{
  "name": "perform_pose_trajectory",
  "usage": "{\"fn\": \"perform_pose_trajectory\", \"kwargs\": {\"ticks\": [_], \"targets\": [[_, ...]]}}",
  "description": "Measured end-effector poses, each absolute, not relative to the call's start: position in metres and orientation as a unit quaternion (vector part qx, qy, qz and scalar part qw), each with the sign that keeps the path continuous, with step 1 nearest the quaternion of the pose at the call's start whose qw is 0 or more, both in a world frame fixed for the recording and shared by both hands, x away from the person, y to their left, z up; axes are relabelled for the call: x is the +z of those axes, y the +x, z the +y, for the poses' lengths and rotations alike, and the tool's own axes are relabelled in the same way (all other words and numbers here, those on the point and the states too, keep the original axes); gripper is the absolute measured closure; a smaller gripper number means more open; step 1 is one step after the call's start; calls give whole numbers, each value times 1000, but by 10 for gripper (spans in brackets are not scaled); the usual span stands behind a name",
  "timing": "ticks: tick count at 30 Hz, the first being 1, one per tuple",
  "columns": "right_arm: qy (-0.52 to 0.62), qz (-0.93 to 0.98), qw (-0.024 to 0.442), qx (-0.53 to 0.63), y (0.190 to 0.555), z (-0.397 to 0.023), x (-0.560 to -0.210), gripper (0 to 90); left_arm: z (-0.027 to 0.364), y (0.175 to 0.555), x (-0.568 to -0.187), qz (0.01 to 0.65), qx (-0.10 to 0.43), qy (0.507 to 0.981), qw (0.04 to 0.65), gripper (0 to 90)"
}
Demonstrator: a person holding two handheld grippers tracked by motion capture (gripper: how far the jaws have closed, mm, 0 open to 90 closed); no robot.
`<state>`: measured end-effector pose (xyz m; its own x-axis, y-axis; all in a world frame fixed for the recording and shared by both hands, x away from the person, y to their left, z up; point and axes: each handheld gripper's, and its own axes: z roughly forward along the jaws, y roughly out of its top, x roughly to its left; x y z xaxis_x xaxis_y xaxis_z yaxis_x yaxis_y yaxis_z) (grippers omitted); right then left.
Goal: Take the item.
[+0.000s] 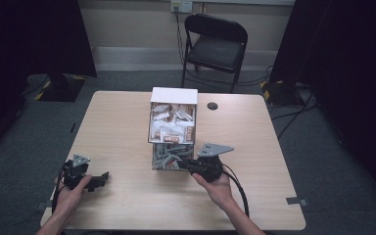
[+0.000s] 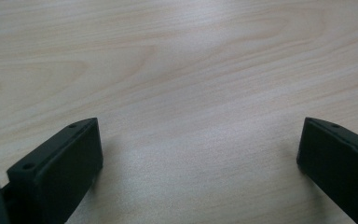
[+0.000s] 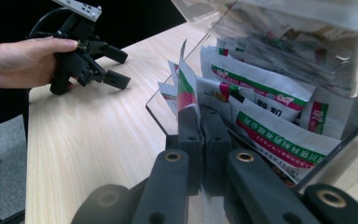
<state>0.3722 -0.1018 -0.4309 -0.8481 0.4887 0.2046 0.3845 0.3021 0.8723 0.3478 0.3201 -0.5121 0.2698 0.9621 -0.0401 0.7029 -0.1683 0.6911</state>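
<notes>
Looks like test room or lab, not home. Plain wooden worktop alone in middle of grey carpet floor. Black folding chair by bare wall, wall socket above it. Dark curtains at both sides. Cables and stand base on floor.

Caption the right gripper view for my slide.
Right gripper pinches a green-and-red printed sachet at the clear plastic dispenser box; left gripper rests open on the light wooden table.

Black folding chair by pale wall, grey carpet, dim light
</notes>
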Motion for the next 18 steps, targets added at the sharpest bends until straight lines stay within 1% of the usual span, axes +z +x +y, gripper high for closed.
{"fn": "perform_pose_trajectory", "kwargs": {"ticks": [18], "targets": [[257,803,60,534,368,-103,-419,899,320,348,-512,566,211,735,308,0]]}}
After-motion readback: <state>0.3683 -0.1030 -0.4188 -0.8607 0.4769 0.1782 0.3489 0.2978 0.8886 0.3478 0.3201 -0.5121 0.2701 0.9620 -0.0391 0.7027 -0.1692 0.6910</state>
